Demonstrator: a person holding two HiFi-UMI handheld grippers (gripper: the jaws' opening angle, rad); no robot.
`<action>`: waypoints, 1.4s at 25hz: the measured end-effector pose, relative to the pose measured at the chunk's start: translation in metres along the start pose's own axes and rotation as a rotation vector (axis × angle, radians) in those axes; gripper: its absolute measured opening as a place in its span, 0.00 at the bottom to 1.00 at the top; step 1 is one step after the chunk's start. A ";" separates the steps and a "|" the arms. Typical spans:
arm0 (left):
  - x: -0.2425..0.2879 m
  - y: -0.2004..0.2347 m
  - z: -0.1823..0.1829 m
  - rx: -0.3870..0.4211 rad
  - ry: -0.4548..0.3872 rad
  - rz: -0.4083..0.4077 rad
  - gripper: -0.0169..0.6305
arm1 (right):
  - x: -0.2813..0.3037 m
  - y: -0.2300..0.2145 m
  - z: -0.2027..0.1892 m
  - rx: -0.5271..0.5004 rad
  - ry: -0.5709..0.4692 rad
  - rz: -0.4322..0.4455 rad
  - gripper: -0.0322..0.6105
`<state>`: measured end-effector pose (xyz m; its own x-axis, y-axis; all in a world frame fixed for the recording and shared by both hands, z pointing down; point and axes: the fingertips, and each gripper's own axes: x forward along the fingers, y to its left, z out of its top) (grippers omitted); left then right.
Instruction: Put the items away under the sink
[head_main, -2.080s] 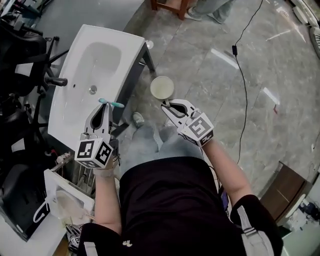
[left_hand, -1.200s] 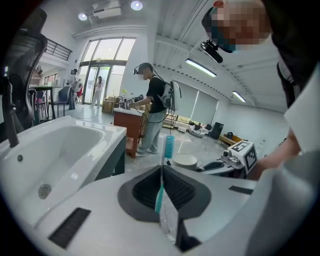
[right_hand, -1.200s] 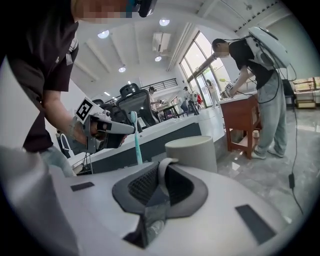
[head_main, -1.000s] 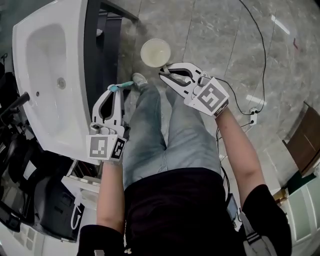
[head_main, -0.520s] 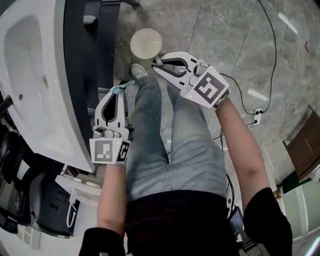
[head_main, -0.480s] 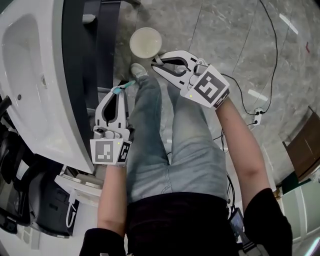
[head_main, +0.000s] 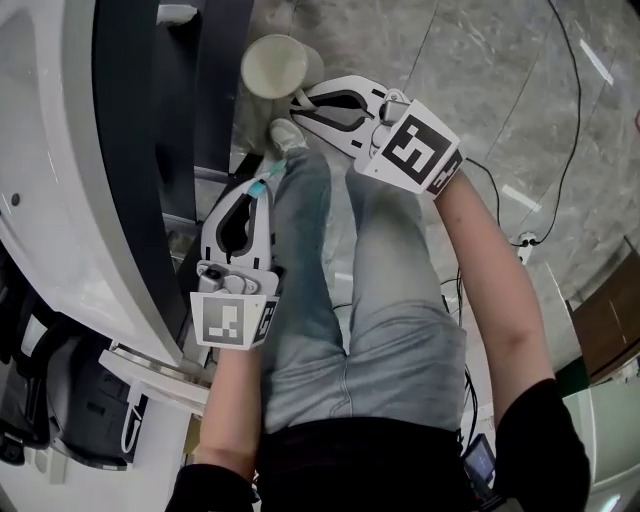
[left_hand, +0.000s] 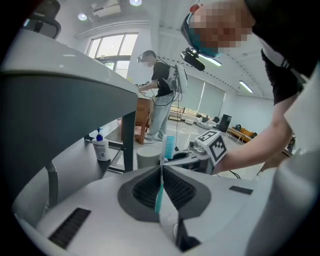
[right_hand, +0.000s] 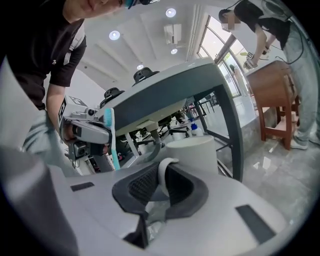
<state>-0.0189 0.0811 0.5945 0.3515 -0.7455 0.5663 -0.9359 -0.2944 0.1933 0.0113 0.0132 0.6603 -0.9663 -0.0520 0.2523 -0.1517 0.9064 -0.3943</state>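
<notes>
Grey marble floor (head_main: 480, 120) lies beside the white ceramic sink (head_main: 40, 150). The left gripper (head_main: 262, 195) has its jaws clamped on a teal-and-white plastic toothbrush (left_hand: 167, 147). The right gripper (head_main: 303, 105) has its jaws pinching a cream ceramic mug (head_main: 273, 66) by the handle. Keep both low and level, sliding them onto the grey shelf (left_hand: 75, 155) underneath.

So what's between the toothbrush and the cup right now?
In the head view, only the person's shoe shows in the gap between the toothbrush and the cup; nothing else sits there.
</notes>
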 end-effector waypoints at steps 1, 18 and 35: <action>-0.001 0.002 -0.002 -0.003 -0.001 0.006 0.08 | 0.006 0.000 -0.002 -0.004 0.000 0.014 0.13; 0.002 0.018 -0.018 -0.006 0.004 0.021 0.08 | 0.121 -0.019 -0.016 -0.071 0.015 0.171 0.13; 0.002 0.049 -0.017 -0.018 -0.015 0.016 0.08 | 0.213 -0.013 -0.010 -0.116 0.022 0.289 0.13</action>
<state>-0.0646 0.0747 0.6188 0.3364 -0.7589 0.5577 -0.9417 -0.2713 0.1989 -0.1906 -0.0051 0.7277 -0.9611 0.2228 0.1635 0.1548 0.9241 -0.3494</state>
